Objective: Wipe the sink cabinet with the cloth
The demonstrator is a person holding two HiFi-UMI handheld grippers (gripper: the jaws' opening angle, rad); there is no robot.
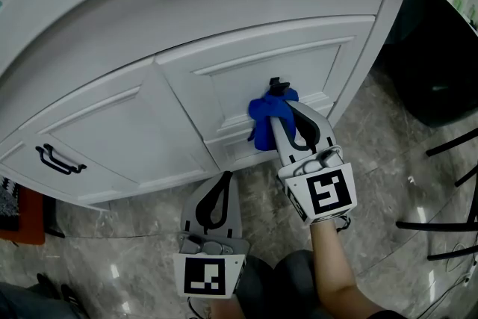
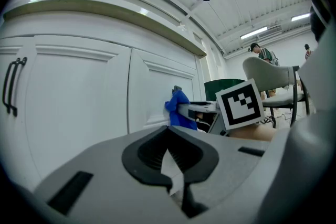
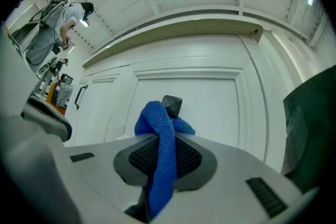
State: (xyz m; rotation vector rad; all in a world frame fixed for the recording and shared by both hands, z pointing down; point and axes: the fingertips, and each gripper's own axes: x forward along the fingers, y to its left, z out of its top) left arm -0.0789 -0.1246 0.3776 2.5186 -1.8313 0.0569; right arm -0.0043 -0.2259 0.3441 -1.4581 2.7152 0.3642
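**A:** Head view: how far along?
**B:** Mid-wipe, I'd judge. The right gripper (image 1: 282,102) presses the blue cloth (image 1: 265,116) on the right cabinet door (image 1: 299,56). The left door (image 1: 112,131) remains.

**A:** Left gripper view?
**B:** The left gripper (image 2: 170,165) has its jaws together, empty, held off the cabinet.

**A:** Right gripper view?
**B:** Jaws clamped on the cloth. A dark object (image 3: 310,128) crowds the cabinet's right edge.

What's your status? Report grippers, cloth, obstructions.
Right gripper shut on blue cloth, at the cabinet door. Left gripper shut, empty, held low. Nothing blocking the door.

Grey marble floor (image 1: 373,153), white sink cabinet (image 1: 112,131) on it, dark bin (image 1: 441,78) rt.
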